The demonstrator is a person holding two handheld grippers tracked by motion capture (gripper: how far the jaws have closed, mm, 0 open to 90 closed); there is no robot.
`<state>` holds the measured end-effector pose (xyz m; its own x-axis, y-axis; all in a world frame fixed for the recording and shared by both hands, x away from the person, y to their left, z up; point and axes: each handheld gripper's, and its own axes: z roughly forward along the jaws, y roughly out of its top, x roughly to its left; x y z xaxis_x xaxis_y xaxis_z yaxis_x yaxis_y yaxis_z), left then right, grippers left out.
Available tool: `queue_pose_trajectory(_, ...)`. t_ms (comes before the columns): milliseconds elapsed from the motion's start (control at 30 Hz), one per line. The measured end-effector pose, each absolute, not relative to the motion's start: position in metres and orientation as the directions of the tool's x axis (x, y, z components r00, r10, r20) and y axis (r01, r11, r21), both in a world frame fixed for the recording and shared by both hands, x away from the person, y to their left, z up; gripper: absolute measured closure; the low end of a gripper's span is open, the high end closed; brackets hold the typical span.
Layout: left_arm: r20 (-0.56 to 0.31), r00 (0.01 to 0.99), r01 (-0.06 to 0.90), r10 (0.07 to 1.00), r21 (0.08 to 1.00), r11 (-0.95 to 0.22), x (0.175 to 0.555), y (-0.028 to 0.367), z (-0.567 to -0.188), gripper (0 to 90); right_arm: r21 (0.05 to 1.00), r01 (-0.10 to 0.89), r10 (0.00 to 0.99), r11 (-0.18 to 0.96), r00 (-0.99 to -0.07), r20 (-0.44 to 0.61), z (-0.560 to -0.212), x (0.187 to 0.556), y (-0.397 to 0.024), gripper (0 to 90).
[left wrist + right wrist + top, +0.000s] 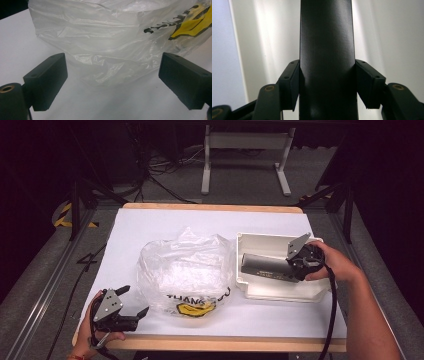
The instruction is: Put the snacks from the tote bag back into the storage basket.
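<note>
The dark cylinder [327,50], a smooth, rigid tube and probably slippery, is pinched at one end by the right gripper [295,262] and lies over the white tray [260,242]. A mid-body grip would balance it better. The left gripper [112,82] stands spread before the limp plastic bag [185,270], printed "THANK YOU" above a yellow mark.

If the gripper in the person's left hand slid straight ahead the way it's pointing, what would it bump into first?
Most likely the clear plastic bag. It lies directly ahead of the open left gripper, past a stretch of white table; how far is hard to judge.
</note>
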<state>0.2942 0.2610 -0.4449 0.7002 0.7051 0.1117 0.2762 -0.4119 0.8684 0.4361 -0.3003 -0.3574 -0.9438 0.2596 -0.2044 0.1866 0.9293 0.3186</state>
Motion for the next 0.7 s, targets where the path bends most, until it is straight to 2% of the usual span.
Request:
queue_pose_trajectory(167, 0.111, 0.701, 0.278, 0.705, 0.868, -0.413, 0.2941, 0.2608, -0.4450, 9.4, 0.308, 0.192, 0.268, 0.932, -0.936, -0.227, -0.3591, 0.4373, -0.3005, 40.6)
queue_pose_trajectory(367, 0.111, 0.701, 0.278, 0.705, 0.867, -0.413, 0.2943, 0.2605, -0.4452, 9.3, 0.297, 0.192, 0.268, 0.936, -0.933, -0.240, -0.3590, 0.4375, -0.3012, 42.5)
queue_pose_trajectory(700, 0.111, 0.701, 0.278, 0.705, 0.867, -0.414, 0.2944, 0.2605, -0.4453, 9.2, 0.327, 0.196, 0.289, 0.925, -0.920, -0.266, -0.3555, 0.4352, -0.3042, 43.3)
